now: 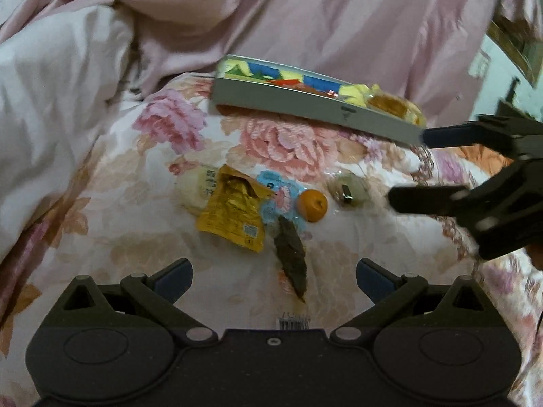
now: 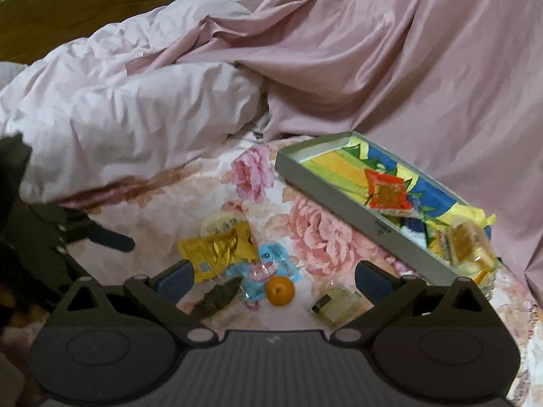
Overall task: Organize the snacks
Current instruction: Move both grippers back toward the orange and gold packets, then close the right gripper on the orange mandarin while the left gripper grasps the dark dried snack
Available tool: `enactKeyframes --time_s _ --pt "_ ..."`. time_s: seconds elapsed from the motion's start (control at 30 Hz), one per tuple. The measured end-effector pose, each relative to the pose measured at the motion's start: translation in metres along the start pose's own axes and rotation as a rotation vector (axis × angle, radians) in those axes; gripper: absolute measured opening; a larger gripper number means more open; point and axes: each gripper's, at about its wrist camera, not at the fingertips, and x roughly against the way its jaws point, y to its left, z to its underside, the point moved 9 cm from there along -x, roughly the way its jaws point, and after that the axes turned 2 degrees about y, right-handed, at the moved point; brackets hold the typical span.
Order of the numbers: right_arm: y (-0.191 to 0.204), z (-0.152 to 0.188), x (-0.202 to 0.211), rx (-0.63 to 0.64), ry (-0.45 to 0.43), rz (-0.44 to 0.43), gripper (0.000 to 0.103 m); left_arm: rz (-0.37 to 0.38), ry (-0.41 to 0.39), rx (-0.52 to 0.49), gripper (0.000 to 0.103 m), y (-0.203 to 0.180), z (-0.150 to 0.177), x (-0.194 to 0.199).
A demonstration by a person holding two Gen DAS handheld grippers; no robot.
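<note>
your left gripper (image 1: 274, 276) is spread wide and holds nothing, hanging over the floral bedspread (image 1: 142, 237) with the dark brown packet (image 1: 291, 257) just ahead between its fingers. your right gripper (image 2: 274, 276) is equally wide and empty — the orange (image 2: 280, 290), blue wrapper (image 2: 276, 259) and yellow pouch (image 2: 217, 249) lie clustered in front of it, the clear-wrapped snack (image 2: 334, 303) near its right finger. beyond sits the grey tray (image 2: 339, 200) with a red packet (image 2: 387, 193) and a wrapped cake (image 2: 470, 242) inside — pink bedding (image 2: 390, 68) piled behind.
</note>
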Motion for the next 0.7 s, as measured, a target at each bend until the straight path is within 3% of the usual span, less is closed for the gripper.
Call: enactKeyframes --time_s 0.2,0.4,0.7 --pt "0.003 0.033 -0.037 0.094 0.019 -0.017 0.103 0.001 0.014 -0.128 0.102 -0.014 0.003 -0.021" --pt "-0.019 0.056 -0.059 0.225 0.051 0.000 0.103 0.012 0.047 -0.143 0.102 -0.011 0.006 -0.044" --pt "-0.038 0.062 -0.079 0.292 0.078 0.024 0.096 -0.006 0.078 -0.145 0.084 -0.015 0.001 -0.063"
